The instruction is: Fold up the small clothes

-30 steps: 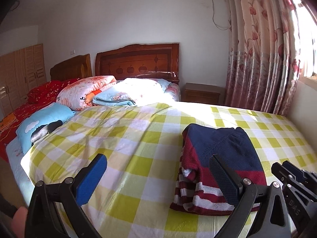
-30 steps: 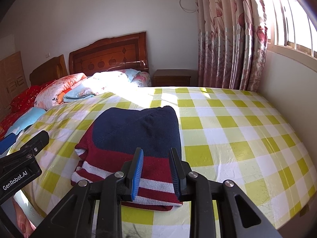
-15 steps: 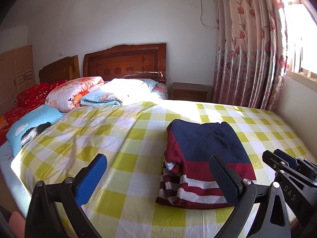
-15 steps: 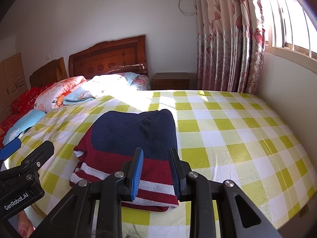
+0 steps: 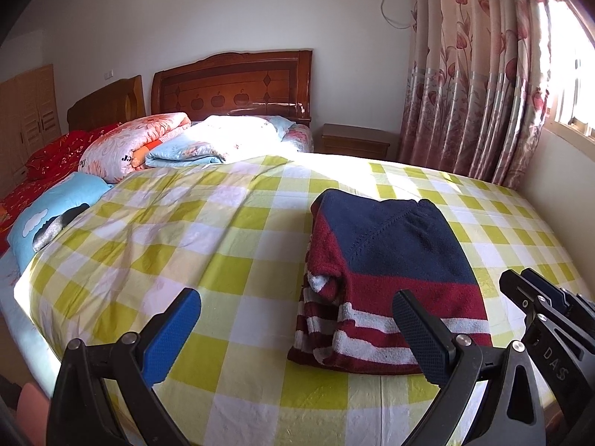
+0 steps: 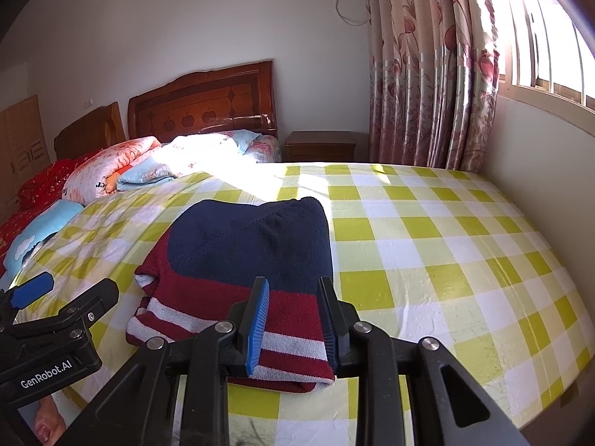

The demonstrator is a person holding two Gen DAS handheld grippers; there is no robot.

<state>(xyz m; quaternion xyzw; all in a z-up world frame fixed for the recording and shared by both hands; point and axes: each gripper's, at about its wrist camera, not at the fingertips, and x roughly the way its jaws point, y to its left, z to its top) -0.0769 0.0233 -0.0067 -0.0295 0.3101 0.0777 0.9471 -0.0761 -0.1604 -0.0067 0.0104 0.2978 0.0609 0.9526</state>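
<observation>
Folding appears finished: the sweater lies folded on the checked bed. The right gripper hovers narrowly parted, holding nothing; the left gripper gapes wide, empty. Any final tidy should press 1 edge flat.

I see the sweater in three bands: navy on top, maroon below, then maroon and white stripes at the hem. The sheet under it is checked yellow-green and white. My left gripper is black, with one blue pad and one black textured pad. My right gripper is black too, with a blue pad on its left finger. The headboard is glossy red-brown wood with dark apple and diamond inlays. The curtain is cream with pink tulips and a pale band. A pink floral quilt lies beside a light blue one. Red bedding at far left. Walls white.
</observation>
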